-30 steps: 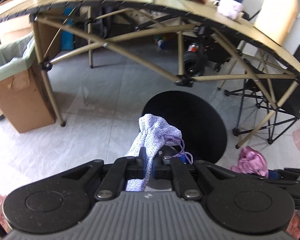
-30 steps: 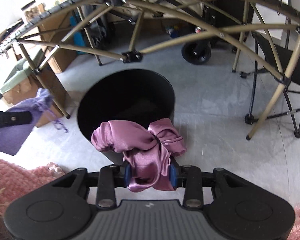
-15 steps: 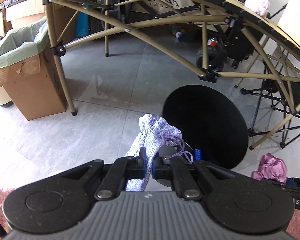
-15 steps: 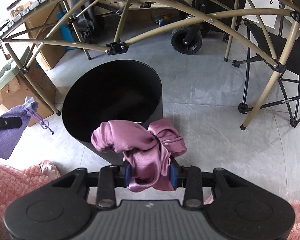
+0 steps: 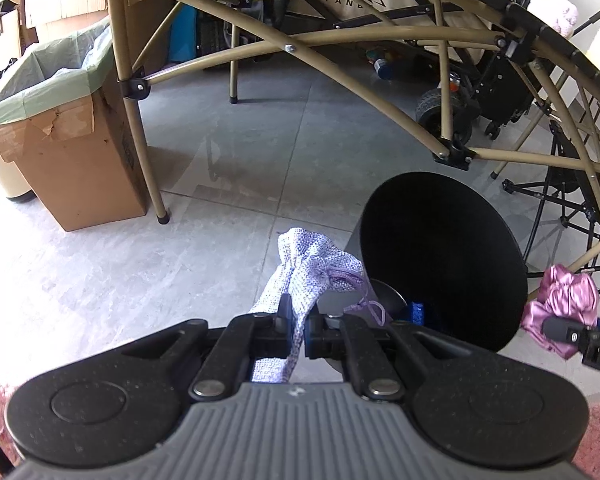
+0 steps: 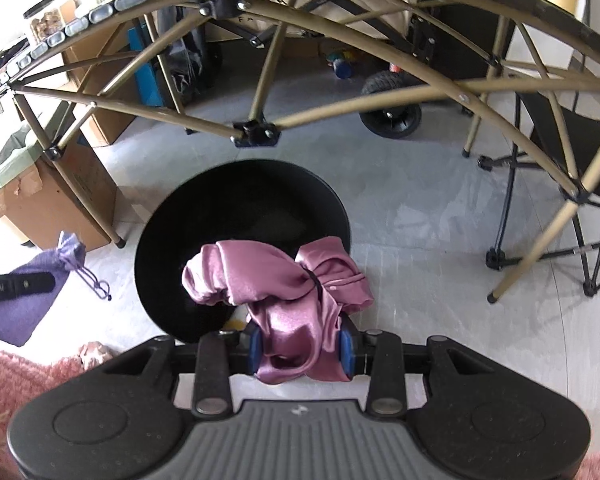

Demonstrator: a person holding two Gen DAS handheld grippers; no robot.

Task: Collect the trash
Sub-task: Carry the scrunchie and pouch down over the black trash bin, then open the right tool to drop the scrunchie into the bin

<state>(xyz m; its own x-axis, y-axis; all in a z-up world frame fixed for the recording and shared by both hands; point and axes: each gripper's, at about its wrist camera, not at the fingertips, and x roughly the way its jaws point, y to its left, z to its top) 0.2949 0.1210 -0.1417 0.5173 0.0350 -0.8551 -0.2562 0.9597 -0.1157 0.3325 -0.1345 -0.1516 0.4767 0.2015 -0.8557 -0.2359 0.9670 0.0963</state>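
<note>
A: Status L side?

B: Lavender drawstring pouch (image 5: 308,276) is pinched in the left gripper (image 5: 298,326), jaws closed on its lower part. It's held above the floor (image 5: 220,184), just beside the near-left rim of the black bin (image 5: 444,256). Not yet over the opening, as judged from the left wrist view.

A: R side?

B: Pink satin cloth (image 6: 284,280) is clamped in the right gripper (image 6: 302,350), jaws closed on the bunched fabric. In the right wrist view it's seen over the near rim of the bin, partly across the opening.

A: Risks?

B: A few. If the pouch is let go where it hangs, the floor is prob. hit, not the bin, since it's held outside the rim. Its cord (image 5: 366,306) dangles loose and could be snagged on the rim or jaws. The satin is slippery and bulky; part could be left draped over the rim if released too near the edge. Also, the bin is light-looking and could be knocked by either gripper.

A: Other receptacle?

B: A lined cardboard box (image 5: 68,140) is seen by the folding table's leg (image 5: 138,128), well apart.
</note>
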